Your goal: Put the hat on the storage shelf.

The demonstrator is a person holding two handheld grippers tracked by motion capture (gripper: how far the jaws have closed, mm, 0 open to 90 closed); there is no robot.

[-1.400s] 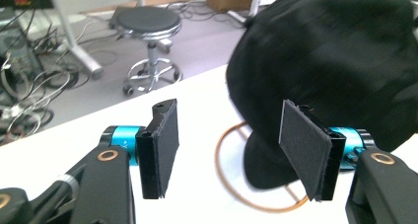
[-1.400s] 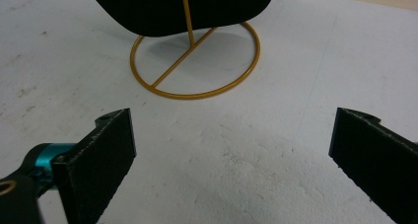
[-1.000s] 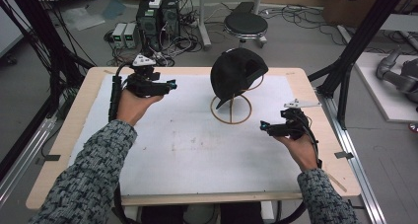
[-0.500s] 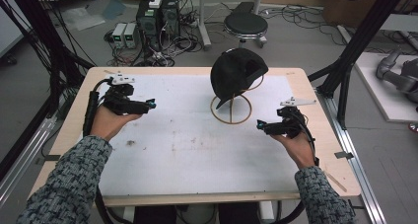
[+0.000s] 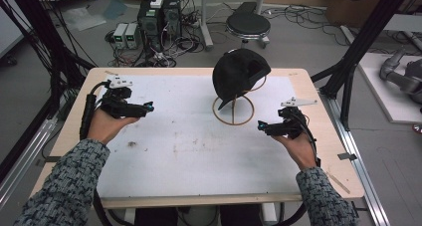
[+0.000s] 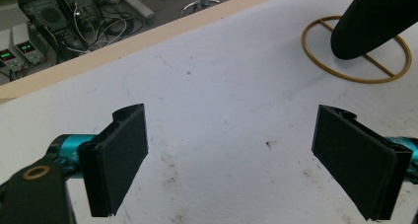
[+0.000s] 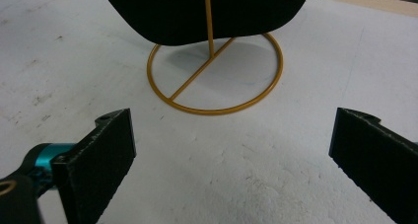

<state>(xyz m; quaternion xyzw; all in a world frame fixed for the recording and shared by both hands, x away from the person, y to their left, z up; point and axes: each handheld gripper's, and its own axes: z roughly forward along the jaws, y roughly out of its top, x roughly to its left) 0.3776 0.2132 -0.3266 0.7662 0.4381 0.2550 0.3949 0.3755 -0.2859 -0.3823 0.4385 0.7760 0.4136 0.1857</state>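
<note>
A black cap (image 5: 239,74) hangs on a gold wire stand whose ring base (image 5: 234,121) rests on the white mat at the table's back middle. My left gripper (image 5: 148,107) hovers over the mat's left side, well left of the stand, pointing right. Its jaws have just been opening and now stand wide apart with nothing between them (image 6: 231,160). The left gripper view has the cap's brim (image 6: 374,21) and the ring (image 6: 345,78) at upper right. My right gripper (image 5: 261,126) sits right of the ring, open and empty (image 7: 231,160), facing the cap (image 7: 207,12) and ring (image 7: 217,110).
The white mat (image 5: 199,156) covers most of the wooden table (image 5: 199,70). Beyond the far edge are electronics boxes (image 5: 154,14) with cables and a stool (image 5: 248,24). Black frame posts (image 5: 358,52) stand at both sides.
My left hand has moved left and a little down, away from the cap, and its jaws have spread. The right hand, cap and stand have stayed still.
</note>
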